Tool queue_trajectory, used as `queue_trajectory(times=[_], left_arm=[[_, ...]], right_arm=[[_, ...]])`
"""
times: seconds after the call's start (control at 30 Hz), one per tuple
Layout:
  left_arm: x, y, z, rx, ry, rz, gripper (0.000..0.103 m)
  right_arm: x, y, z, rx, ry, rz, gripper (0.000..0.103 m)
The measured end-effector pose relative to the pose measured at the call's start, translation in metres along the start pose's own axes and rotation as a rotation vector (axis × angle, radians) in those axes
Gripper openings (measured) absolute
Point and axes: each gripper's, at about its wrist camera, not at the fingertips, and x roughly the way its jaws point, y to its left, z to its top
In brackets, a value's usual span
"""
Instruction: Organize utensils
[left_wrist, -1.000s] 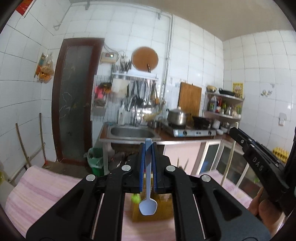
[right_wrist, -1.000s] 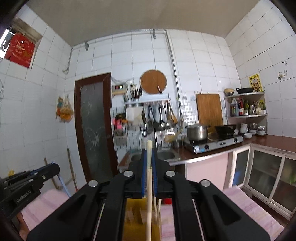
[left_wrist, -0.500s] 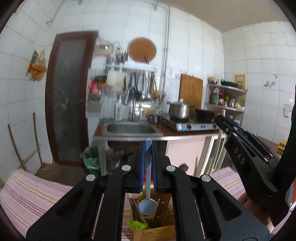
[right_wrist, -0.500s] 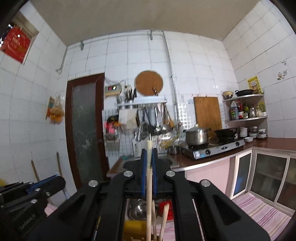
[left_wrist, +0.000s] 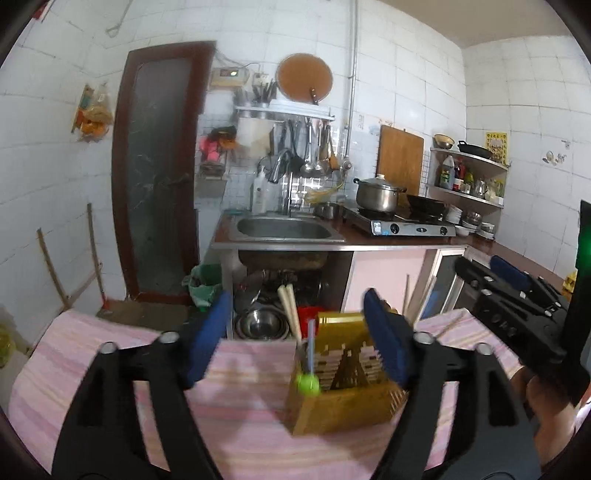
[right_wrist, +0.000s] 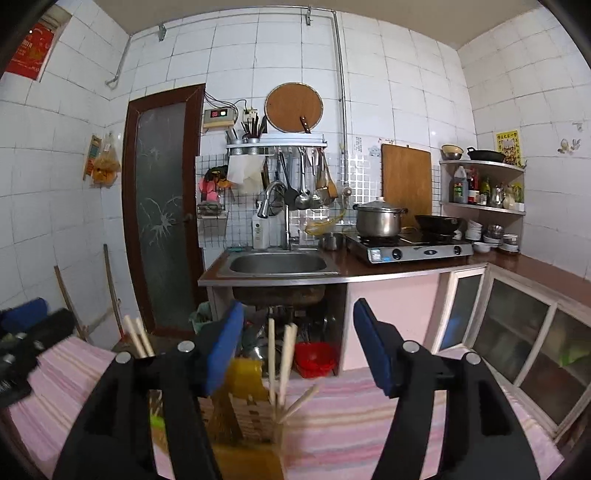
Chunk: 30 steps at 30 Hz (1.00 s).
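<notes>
A wooden utensil holder (left_wrist: 343, 391) stands on the pink striped cloth (left_wrist: 92, 354). My left gripper (left_wrist: 299, 339) is open and empty just above it. A blue-handled spoon (left_wrist: 311, 347) stands in the holder beside a green-tipped utensil (left_wrist: 307, 384) and wooden chopsticks (left_wrist: 290, 314). In the right wrist view my right gripper (right_wrist: 297, 347) is open and empty above the holder (right_wrist: 243, 402). Chopsticks (right_wrist: 280, 365) stand in it between the jaws. The right gripper also shows in the left wrist view (left_wrist: 517, 306), and the left gripper at the left edge of the right wrist view (right_wrist: 22, 343).
Behind the table are a steel sink (right_wrist: 277, 264), a gas stove (right_wrist: 410, 247) with a pot (right_wrist: 378, 219), glass-door cabinets (right_wrist: 517, 332), and bowls (left_wrist: 258, 323) and a red basket (right_wrist: 316, 362) under the sink. A dark door (right_wrist: 162, 210) is at the left.
Both grippers have opened. The blue spoon left the left jaws and the chopstick left the right jaws; both now stand in the holder. Both cameras have tilted down.
</notes>
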Motion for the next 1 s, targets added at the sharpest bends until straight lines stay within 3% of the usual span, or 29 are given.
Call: queue_trajectory(times=[0.07,0.17,0.23,0.43,0.57,0.7,1.0], left_arm=[[-0.025,0.006,-0.003,-0.010,-0.008,0.016,0.082],[-0.061,0.012,-0.014,-0.010,-0.023,0.043,0.098],[-0.090,0.015,-0.030,-0.018,-0.044,0.051,0.098],[-0.145,0.017,-0.092,-0.012,-0.030,0.053,0.098],[-0.159,0.023,-0.133,-0.055,0.001,0.066,0.098],[-0.165,0.022,-0.171,-0.033,0.026,0.097,0.098],[-0.163,0.018,-0.210,0.027,-0.003,0.163,0.098]], right_arm=[[-0.021,-0.004,0.000,0.001,0.012,0.001,0.065],[-0.062,-0.010,-0.008,0.001,0.027,0.003,0.078],[-0.084,-0.011,-0.017,0.005,0.030,0.005,0.088],[-0.149,-0.006,-0.071,0.008,0.055,0.032,0.098],[-0.180,0.003,-0.112,0.010,0.076,0.046,0.098],[-0.197,0.007,-0.149,-0.001,0.103,0.059,0.098],[-0.213,0.001,-0.197,0.018,0.049,0.011,0.098]])
